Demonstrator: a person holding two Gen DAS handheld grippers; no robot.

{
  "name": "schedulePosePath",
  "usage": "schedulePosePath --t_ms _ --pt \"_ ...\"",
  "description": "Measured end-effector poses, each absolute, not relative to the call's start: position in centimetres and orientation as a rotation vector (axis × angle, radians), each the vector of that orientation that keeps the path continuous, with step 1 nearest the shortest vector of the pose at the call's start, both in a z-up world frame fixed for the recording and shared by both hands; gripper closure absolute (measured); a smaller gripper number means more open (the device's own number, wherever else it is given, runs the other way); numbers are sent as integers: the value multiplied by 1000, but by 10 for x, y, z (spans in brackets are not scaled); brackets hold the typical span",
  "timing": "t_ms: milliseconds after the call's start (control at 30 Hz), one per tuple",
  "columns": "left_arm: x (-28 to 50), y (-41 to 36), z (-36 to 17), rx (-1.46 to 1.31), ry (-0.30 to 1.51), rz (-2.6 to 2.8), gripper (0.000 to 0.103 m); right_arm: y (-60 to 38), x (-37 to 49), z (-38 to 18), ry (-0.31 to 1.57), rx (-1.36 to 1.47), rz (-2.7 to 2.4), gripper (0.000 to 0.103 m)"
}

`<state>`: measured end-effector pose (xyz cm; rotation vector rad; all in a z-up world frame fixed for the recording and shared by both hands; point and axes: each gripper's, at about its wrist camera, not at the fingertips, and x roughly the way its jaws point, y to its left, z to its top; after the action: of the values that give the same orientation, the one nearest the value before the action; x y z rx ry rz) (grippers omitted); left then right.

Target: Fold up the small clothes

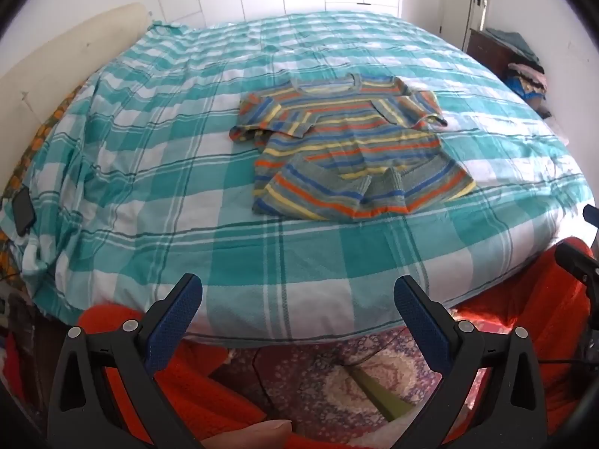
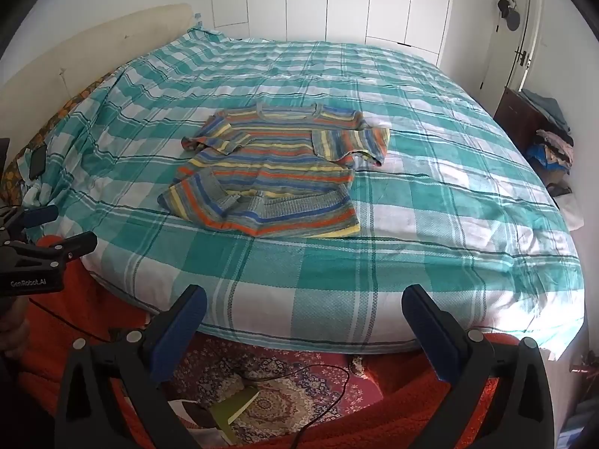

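A small striped knit sweater (image 1: 348,146) in grey, blue, orange and yellow lies on the teal-and-white checked bedspread (image 1: 168,187), with both sleeves folded in over its body and its hem turned up. In the right wrist view the sweater (image 2: 273,172) lies left of centre on the bedspread (image 2: 449,205). My left gripper (image 1: 299,292) hangs open over the near edge of the bed, well short of the sweater, nothing between its fingers. My right gripper (image 2: 305,301) is likewise open and empty at the bed's near edge. The left gripper (image 2: 56,228) shows at the left edge of the right wrist view.
A cream headboard (image 1: 56,60) runs along the left. A dark phone (image 1: 23,209) lies at the bed's left edge. A wooden dresser (image 2: 524,119) piled with clothes (image 2: 554,149) stands at the right. Below me are orange fabric (image 1: 194,385), a patterned rug (image 2: 277,393) and a cable (image 2: 329,400).
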<state>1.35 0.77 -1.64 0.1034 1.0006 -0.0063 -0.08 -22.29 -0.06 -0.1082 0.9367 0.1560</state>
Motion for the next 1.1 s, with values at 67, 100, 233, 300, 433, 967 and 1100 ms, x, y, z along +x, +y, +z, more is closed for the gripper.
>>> schedulePosePath --t_ms 67,100,233,300,433,967,1100 --pt "15 8 -18 106 1005 -6 1 -222 -1 -2 939 -110 155 0" --pt "15 8 -18 108 1005 -6 1 -222 -1 -1 939 -109 154 0" --pt "16 7 -20 113 999 -8 1 -222 -1 -4 943 -112 149 0" --pt "20 6 -24 115 1015 -13 1 -222 1 -8 963 -113 149 0" --pt "28 3 -27 122 1034 -28 1 -221 7 -14 985 -106 153 0" --pt "16 -11 -4 134 983 -47 1 -210 7 1 928 -105 194 0" --pt "11 -10 -2 135 982 -44 1 -211 3 4 919 -103 193 0"
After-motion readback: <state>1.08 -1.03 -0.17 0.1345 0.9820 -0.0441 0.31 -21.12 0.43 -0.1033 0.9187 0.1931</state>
